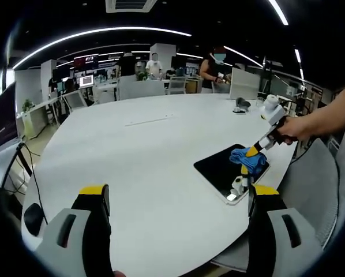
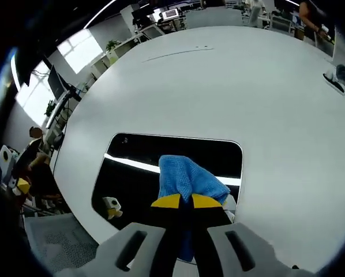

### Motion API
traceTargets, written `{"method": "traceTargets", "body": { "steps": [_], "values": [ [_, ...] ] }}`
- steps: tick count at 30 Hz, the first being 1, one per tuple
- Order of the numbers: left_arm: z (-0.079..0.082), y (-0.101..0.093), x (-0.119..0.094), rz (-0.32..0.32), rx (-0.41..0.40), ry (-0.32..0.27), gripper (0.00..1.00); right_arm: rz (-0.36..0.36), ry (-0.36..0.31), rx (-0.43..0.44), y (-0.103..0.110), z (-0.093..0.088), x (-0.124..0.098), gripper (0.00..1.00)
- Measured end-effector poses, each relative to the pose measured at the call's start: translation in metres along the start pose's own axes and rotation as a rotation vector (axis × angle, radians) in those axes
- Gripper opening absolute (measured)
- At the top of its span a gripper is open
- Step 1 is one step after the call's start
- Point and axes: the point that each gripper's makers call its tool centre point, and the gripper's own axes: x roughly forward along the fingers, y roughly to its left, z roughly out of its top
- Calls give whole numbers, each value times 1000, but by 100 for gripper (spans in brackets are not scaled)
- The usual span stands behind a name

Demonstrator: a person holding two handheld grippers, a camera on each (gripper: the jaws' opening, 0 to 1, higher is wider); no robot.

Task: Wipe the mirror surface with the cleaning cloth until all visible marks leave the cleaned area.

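A dark rectangular mirror (image 2: pixel 132 167) lies flat on the white table, near its edge (image 1: pixel 218 167). My right gripper (image 2: pixel 181 202) is shut on a blue cleaning cloth (image 2: pixel 187 176), which rests on the mirror's near right part. In the left gripper view that same gripper (image 1: pixel 254 152) reaches in from the right, held by a person's hand (image 1: pixel 302 126), with the cloth (image 1: pixel 247 160) bunched under it on the mirror. My left gripper (image 1: pixel 178 193) stands open above the table edge, well to the left of the mirror, with nothing between its jaws.
The big white round table (image 1: pixel 143 150) stretches away behind the mirror. A small dark object (image 1: pixel 242 105) lies at its far right. Grey chairs (image 1: pixel 311 184) stand at the near edge. Desks, monitors and several people are in the background.
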Motion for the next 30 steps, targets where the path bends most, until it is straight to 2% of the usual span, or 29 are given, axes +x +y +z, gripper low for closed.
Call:
{"method": "traceTargets", "body": {
  "steps": [9, 17, 30],
  "values": [
    [5, 0, 3, -9, 1, -5, 99, -2, -1, 25, -15, -1, -5, 0],
    [1, 1, 6, -15, -2, 6, 99, -27, -5, 40, -35, -5, -13, 0],
    [5, -1, 13, -30, 5, 6, 99, -37, -5, 47, -39, -4, -15, 0]
  ]
}}
